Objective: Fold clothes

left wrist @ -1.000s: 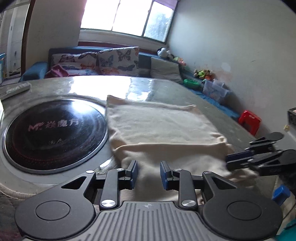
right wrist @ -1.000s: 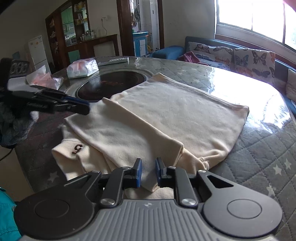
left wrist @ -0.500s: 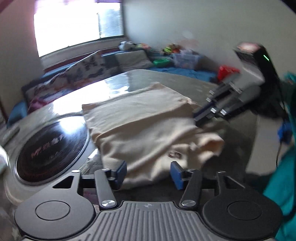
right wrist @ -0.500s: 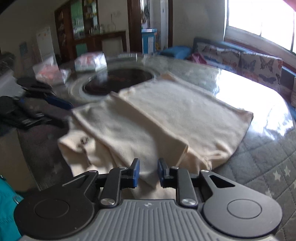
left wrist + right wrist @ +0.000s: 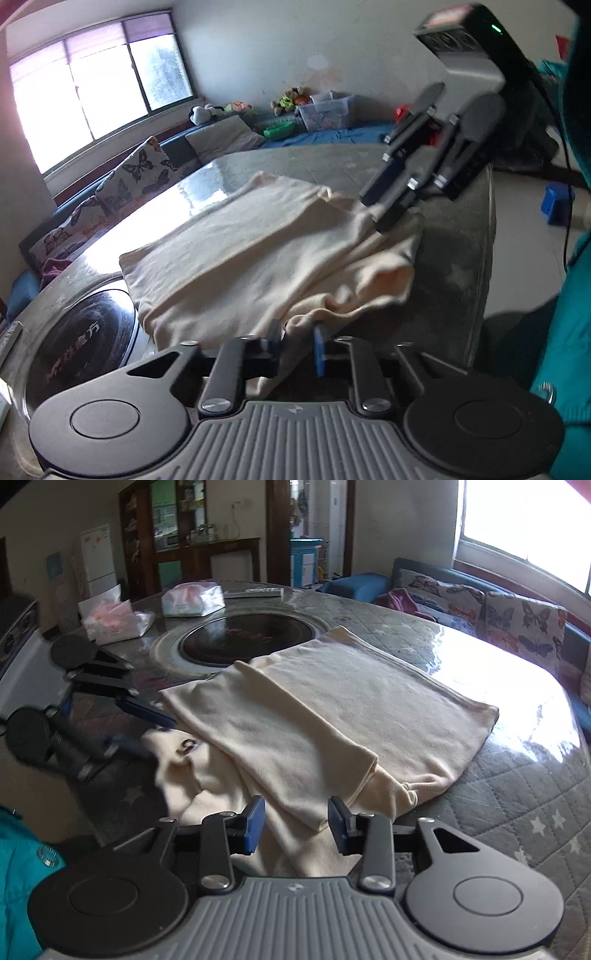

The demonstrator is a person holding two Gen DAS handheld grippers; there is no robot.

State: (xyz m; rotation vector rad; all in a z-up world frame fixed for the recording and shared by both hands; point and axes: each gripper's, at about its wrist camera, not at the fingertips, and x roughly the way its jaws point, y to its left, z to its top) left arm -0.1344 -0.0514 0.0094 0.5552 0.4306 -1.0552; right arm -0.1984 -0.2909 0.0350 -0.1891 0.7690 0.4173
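Left claw pinches the garment at lower centre, right claw gapes over its near edge; soft, limp cloth, best gripped at corners.

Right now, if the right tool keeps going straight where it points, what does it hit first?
The cream folded knit garment: the right tool is open, and the near cloth edge already lies between its pads. Contact is probably immediate, though depth is unclear.

The garment lies on the table, beside the inset cooktop, tissue packs behind.
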